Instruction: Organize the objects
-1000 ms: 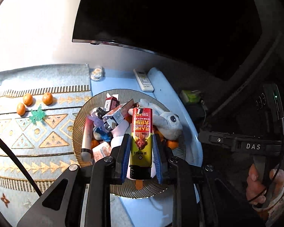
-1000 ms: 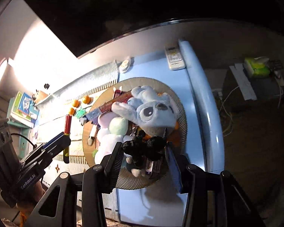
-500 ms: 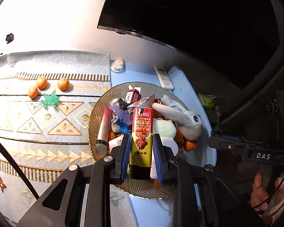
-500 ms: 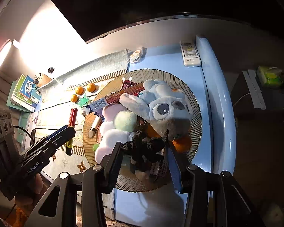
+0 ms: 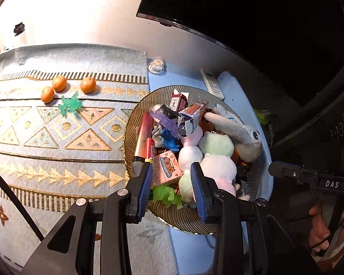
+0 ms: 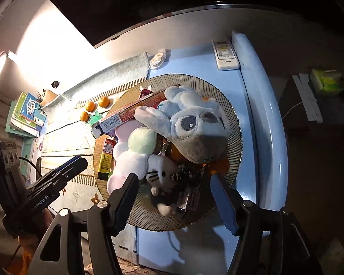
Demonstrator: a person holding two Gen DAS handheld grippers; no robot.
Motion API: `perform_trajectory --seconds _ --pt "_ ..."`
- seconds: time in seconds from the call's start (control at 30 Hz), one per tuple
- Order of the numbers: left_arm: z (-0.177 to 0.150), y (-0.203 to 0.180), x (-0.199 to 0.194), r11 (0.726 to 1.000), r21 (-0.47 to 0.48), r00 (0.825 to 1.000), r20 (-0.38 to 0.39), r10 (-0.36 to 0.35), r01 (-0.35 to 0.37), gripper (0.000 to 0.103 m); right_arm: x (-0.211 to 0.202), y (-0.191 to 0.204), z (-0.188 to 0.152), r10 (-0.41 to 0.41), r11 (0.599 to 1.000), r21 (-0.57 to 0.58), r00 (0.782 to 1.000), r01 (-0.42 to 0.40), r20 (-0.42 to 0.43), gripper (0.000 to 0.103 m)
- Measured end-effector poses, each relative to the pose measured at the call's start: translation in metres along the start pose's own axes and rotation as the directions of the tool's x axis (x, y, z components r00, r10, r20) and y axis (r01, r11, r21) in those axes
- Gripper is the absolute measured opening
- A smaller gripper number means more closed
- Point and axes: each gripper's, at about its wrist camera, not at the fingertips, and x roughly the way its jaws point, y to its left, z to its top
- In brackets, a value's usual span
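1. Round ribbed basket at the blue table's far right end, heaped full.
2. Grey-blue big-eyed plush on top; red-and-yellow tube at the basket's left rim, pastel plush beside it.
3. Left gripper jaws opening, nothing pinched.
4. Right gripper jaws opening over a white cat plush, pads clear of it.
5. Three oranges on the patterned cloth.

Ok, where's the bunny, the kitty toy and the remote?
Bunny (image 6: 195, 126), right wrist view, on its face by the eye.
Kitty toy (image 6: 159, 171), right wrist view, on its white face.
Remote (image 6: 224, 53), right wrist view, on its middle.
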Motion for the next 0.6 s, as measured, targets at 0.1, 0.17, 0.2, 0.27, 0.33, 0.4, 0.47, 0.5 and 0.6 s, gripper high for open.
perform_trajectory --seconds 0.1,0.17,0.2,0.27,0.33,0.4,0.47,0.5,0.6 --pt "-0.003 0.005 -0.006 1.000 -0.005 1.000 -0.002 -0.004 0.004 0.031 -0.002 -0.002 -0.002 0.025 0.999 0.026 1.000 -0.025 -0.001 0.064" --pt "-0.003 0.008 -0.010 1.000 -0.002 1.000 0.005 0.008 -0.008 0.031 -0.002 0.000 -0.003 0.027 0.999 0.030 1.000 -0.027 -0.001 0.064" --pt "-0.003 0.010 -0.011 1.000 -0.002 1.000 0.006 0.014 -0.014 0.031 -0.002 0.002 -0.004 0.029 0.999 0.028 1.000 -0.029 -0.001 0.064" --pt "-0.003 0.015 -0.013 1.000 -0.006 1.000 0.010 0.023 -0.022 0.031 -0.002 0.007 -0.003 0.035 0.999 0.021 0.999 -0.035 0.003 0.064" --pt "-0.002 0.021 -0.014 0.999 -0.017 1.000 0.009 0.030 -0.030 0.031 -0.001 0.015 -0.002 0.040 0.999 0.007 0.999 -0.040 0.001 0.064" --pt "-0.003 0.028 -0.015 0.999 -0.031 0.999 0.006 0.037 -0.036 0.031 0.002 0.025 -0.001 0.038 0.999 -0.012 0.999 -0.038 -0.001 0.064" --pt "-0.003 0.036 -0.014 0.998 -0.046 0.999 0.001 0.044 -0.044 0.031 0.006 0.036 0.000 0.034 0.999 -0.035 0.999 -0.035 -0.009 0.064" --pt "-0.004 0.040 -0.015 0.997 -0.053 0.999 -0.001 0.049 -0.049 0.031 0.009 0.041 0.000 0.032 0.998 -0.047 0.999 -0.033 -0.013 0.064" --pt "-0.004 0.054 -0.017 0.996 -0.070 0.998 -0.005 0.059 -0.059 0.031 0.016 0.057 0.001 0.025 0.996 -0.084 0.999 -0.027 -0.022 0.064"
